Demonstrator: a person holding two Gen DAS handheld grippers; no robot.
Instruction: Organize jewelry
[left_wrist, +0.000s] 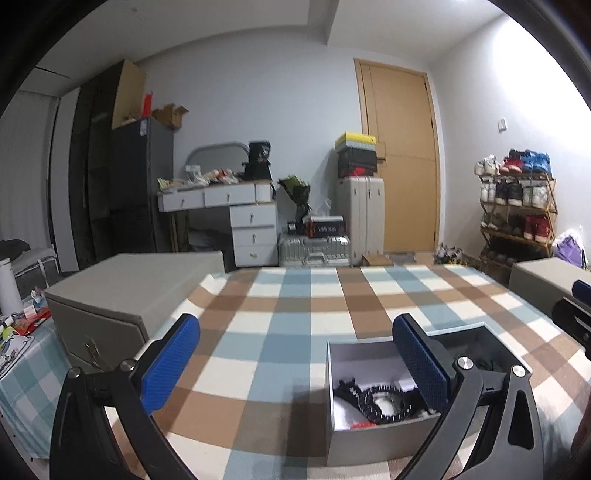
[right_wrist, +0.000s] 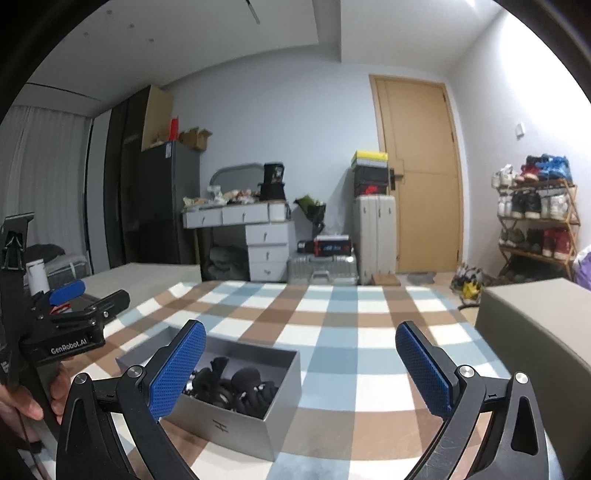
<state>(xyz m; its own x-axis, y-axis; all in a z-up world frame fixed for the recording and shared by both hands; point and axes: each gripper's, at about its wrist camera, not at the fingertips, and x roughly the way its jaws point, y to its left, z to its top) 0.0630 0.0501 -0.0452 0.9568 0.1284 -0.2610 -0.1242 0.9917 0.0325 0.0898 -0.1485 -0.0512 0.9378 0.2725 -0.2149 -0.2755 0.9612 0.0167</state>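
A grey open box (left_wrist: 369, 443) (right_wrist: 236, 421) sits on the checked tablecloth (left_wrist: 295, 332) (right_wrist: 332, 332). In the left wrist view it holds a black beaded bracelet (left_wrist: 384, 404) on white lining. The right wrist view shows black pouches (right_wrist: 240, 387) in it. My left gripper (left_wrist: 295, 365) hangs open just above the cloth, its right finger over the box's middle. My right gripper (right_wrist: 301, 365) is open too, empty, with the box under its left finger. The left gripper's body (right_wrist: 66, 332) shows at the left of the right wrist view, held by a hand (right_wrist: 22, 402).
A beige low box (left_wrist: 122, 295) stands left of the table and another beige box (right_wrist: 535, 332) at the right. Behind are a white desk with drawers (left_wrist: 236, 218), suitcases (left_wrist: 360, 218), a wooden door (left_wrist: 402, 166) and a shoe rack (left_wrist: 517, 206).
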